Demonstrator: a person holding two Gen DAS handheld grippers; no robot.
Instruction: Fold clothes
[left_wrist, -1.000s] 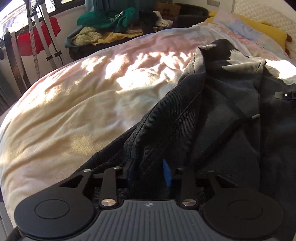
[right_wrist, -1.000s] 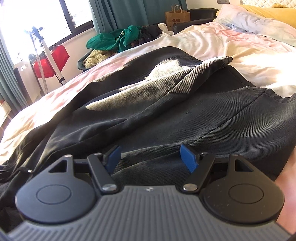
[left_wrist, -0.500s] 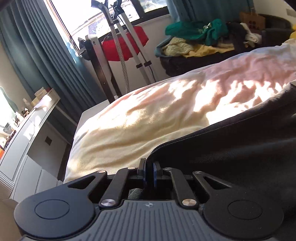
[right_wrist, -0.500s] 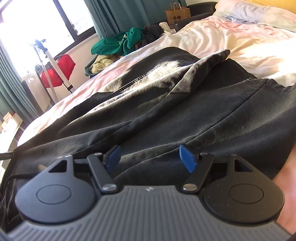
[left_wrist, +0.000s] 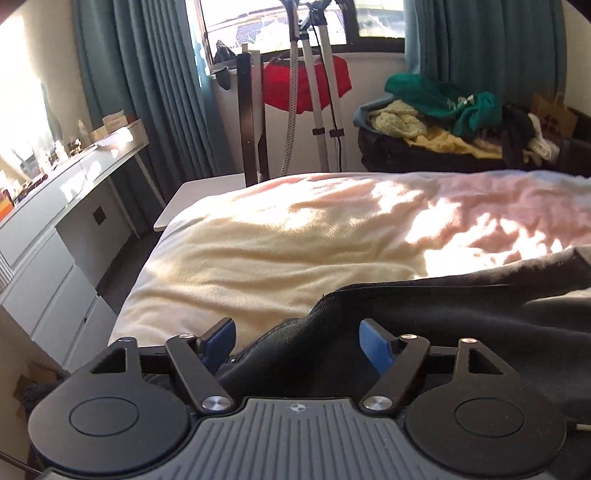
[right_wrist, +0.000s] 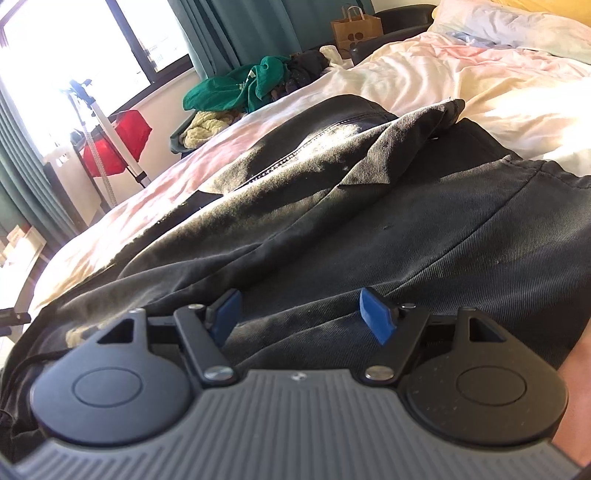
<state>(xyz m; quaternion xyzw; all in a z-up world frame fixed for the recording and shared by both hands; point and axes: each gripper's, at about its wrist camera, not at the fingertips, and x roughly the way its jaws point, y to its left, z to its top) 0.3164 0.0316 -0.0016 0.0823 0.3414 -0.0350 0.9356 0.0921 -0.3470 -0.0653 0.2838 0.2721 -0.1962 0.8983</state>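
Observation:
A dark grey garment (right_wrist: 369, 221) lies spread over the bed, one part folded across itself with a pointed corner near the pillows. In the left wrist view its near edge (left_wrist: 424, 314) bunches between the blue pads of my left gripper (left_wrist: 297, 341). Those jaws are opening and the pads stand clear of the cloth. My right gripper (right_wrist: 301, 314) hovers low over the garment's middle, open, the pads not pressing on the cloth beneath. Skin of a hand shows at the right edge of the right wrist view.
The bed (left_wrist: 295, 240) has a cream and pink cover with pillows (right_wrist: 509, 26) at its head. A pile of clothes (left_wrist: 443, 107) fills a dark chair beyond. A tripod (left_wrist: 317, 92), a red cloth and a white counter (left_wrist: 66, 192) stand by the window.
My left gripper was shut on the garment's edge, carried it toward the foot of the bed, then let go and rose. The garment now lies flatter. The right gripper kept still.

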